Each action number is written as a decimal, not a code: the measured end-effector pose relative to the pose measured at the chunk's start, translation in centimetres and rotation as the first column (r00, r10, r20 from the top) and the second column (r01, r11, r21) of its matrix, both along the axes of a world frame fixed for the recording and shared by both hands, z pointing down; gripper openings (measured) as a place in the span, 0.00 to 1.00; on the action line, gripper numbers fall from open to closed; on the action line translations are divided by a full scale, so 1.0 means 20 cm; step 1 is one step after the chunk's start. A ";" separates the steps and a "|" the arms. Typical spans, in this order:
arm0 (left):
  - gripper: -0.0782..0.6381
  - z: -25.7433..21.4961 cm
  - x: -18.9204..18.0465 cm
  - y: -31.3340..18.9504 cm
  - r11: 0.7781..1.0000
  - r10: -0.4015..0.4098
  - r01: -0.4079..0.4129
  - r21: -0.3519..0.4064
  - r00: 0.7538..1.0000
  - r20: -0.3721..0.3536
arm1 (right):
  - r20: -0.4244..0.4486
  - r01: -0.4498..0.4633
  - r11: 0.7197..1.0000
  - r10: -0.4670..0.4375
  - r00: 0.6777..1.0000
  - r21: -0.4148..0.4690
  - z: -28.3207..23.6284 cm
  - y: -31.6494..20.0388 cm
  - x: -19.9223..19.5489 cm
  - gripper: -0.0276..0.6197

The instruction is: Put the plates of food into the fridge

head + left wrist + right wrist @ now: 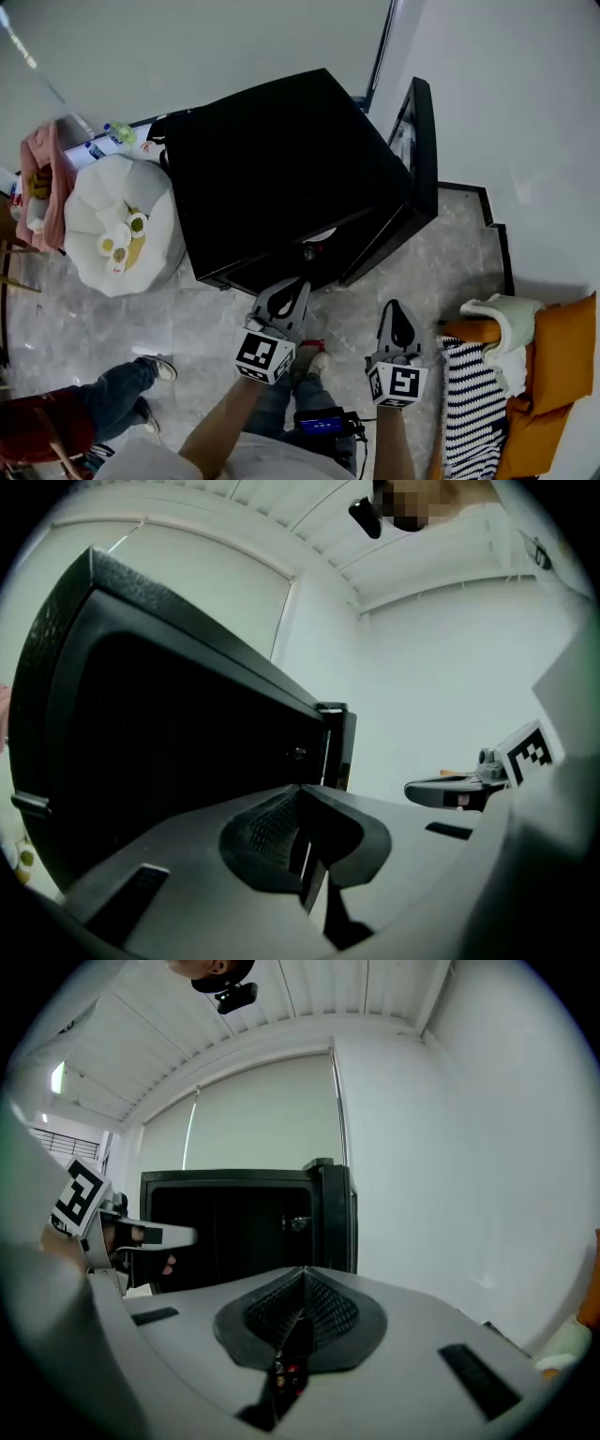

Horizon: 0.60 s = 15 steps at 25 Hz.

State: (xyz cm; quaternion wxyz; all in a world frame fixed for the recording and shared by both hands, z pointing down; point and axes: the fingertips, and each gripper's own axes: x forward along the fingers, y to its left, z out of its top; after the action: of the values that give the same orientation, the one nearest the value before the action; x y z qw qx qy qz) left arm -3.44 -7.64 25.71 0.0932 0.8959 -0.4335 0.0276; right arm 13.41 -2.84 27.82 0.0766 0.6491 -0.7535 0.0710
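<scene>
Before the black fridge (281,159), whose door (419,159) stood open to the right, we held both tools clear of everything: the left gripper (298,283) had its jaws pressed together with nothing between them, and the right gripper (395,307) was likewise closed and empty. Small plates of food (120,242) sat on the white-draped table (98,192) left of the fridge, well apart from both grippers. Each gripper's cube (264,356) bore black-and-white square markers; the labels on the bottles (112,141) behind the table were too small for us to read
</scene>
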 end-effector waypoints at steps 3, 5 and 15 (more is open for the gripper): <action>0.12 -0.11 0.00 0.02 1.000 0.011 -0.010 0.019 1.000 -0.019 | -0.010 0.004 1.000 -0.004 1.000 0.016 -0.10 0.02 0.00 0.06; 0.12 -0.18 0.00 0.03 0.999 0.011 -0.011 0.033 1.000 -0.023 | -0.011 0.006 1.000 -0.006 1.000 0.026 -0.15 0.04 0.01 0.06; 0.12 -0.40 -0.05 0.12 0.998 0.005 -0.003 0.071 1.000 -0.031 | 0.027 0.022 0.997 -0.024 0.999 0.078 -0.40 0.16 -0.02 0.06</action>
State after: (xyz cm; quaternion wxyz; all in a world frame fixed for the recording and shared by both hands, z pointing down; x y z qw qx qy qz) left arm -4.35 -5.16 17.71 0.0682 0.8998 -0.4309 -0.0014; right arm 13.00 0.33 19.85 0.0416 0.6418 -0.7642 0.0496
